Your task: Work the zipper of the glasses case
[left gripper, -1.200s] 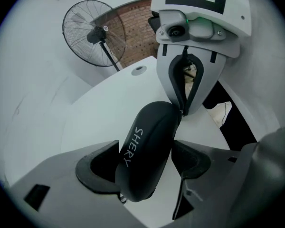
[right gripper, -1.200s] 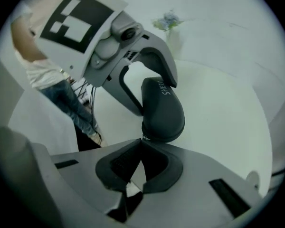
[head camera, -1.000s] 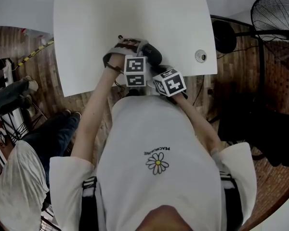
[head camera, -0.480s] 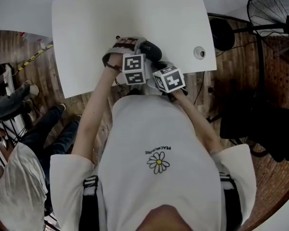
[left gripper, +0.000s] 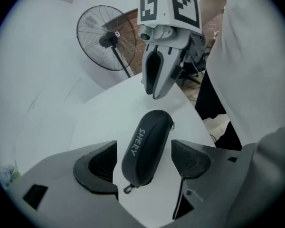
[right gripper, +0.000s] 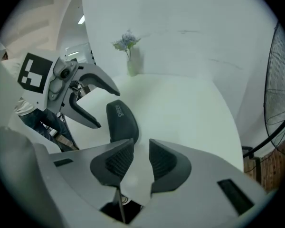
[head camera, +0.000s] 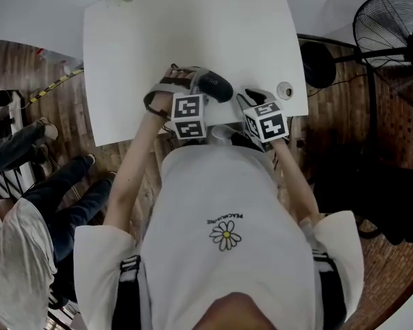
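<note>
In the left gripper view, your left gripper has its jaws spread wide, and the black glasses case lies between them on the white table, running from the lower centre of the frame up and to the right. White shows on both sides of the case, so neither pad is pressing on it. The zipper pull sticks out at the case's lower end, and a standing fan sits in the upper left. In the right gripper view, your right gripper has just been opening; its pads stand a narrow gap apart with only bare table between them. The case lies just above the left pad, and a vase of flowers stands at the top centre. In the head view, the case is near the table's lower edge at frame centre, with your left gripper over it and your right gripper off to its right, apart from it.
</note>
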{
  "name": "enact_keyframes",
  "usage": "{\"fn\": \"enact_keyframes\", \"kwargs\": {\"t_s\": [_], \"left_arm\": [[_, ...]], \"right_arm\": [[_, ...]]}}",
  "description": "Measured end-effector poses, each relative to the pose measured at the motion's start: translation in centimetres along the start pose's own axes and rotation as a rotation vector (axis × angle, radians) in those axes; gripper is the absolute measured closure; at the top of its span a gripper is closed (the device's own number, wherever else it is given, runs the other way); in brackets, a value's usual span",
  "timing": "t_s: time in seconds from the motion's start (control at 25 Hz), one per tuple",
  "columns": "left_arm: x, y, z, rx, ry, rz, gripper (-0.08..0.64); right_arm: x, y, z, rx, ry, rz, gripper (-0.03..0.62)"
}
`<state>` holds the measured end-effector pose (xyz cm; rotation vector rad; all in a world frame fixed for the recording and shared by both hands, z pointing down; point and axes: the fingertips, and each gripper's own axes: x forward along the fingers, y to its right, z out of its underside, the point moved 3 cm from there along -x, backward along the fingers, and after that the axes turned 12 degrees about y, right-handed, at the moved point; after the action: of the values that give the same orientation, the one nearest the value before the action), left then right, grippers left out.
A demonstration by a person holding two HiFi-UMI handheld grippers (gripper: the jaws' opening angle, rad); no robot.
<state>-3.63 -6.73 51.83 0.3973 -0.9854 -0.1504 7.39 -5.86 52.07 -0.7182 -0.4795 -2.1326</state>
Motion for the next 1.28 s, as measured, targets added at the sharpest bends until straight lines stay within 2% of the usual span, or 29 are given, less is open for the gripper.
{"fn": "enact_keyframes", "kwargs": {"t_s": [0.08,0.24,0.32,0.4,0.48,0.52,0.6,0.72,0.88,0.96,1.16,1.28], "left_arm": [[-1.3,-1.6,-0.2,-0.024,0.017,-0.056,0.212],[-4.6,-6.6,-1.7,-0.106,0.093,-0.215,0.218],[-6.9,-9.4,-2.9,-0.146,0.152,-0.319,0.264],[-9.6,-12.3,-4.0,-0.199,0.236,-0.469,0.363],[-12.9,-14.8,-4.8,-0.27,0.336,-0.658,0.487],[-14.4,-15.7,-5.1,-0.31,0.386,-0.749,0.523],[-17.1,-16.9,-5.5,-0.392,0.478,-0.895,0.541],[-19.8,-17.4,-5.8,-0.531,0.612,-1.039,0.543],[-20.9,-15.8,-4.5,-0.789,0.79,-1.133,0.545],[-21.1,-15.0,-3.8,-0.871,0.816,-1.17,0.545],[-21.7,-14.2,-3.3,-0.825,0.763,-1.239,0.545],[-22.0,-14.0,-2.8,-0.846,0.765,-1.262,0.545]], "right_arm": [[-0.4,1.3,-2.4,-0.039,0.053,0.025,0.508],[-1.3,3.2,-8.1,-0.151,0.177,0.084,0.508],[-2.0,3.8,-11.4,-0.197,0.262,0.112,0.508],[-3.0,4.1,-15.2,-0.24,0.386,0.148,0.515],[-4.4,4.2,-18.7,-0.275,0.544,0.195,0.528],[-5.2,4.2,-20.1,-0.28,0.617,0.216,0.532],[-6.6,4.1,-22.4,-0.264,0.737,0.242,0.54],[-8.0,3.6,-24.4,-0.243,0.854,0.242,0.552],[-8.4,2.3,-25.0,-0.238,0.912,0.217,0.571],[-8.3,1.7,-25.0,-0.223,0.925,0.203,0.583],[-8.0,1.1,-23.9,-0.185,0.912,0.187,0.584],[-7.9,0.9,-23.5,-0.193,0.905,0.179,0.584]]}}
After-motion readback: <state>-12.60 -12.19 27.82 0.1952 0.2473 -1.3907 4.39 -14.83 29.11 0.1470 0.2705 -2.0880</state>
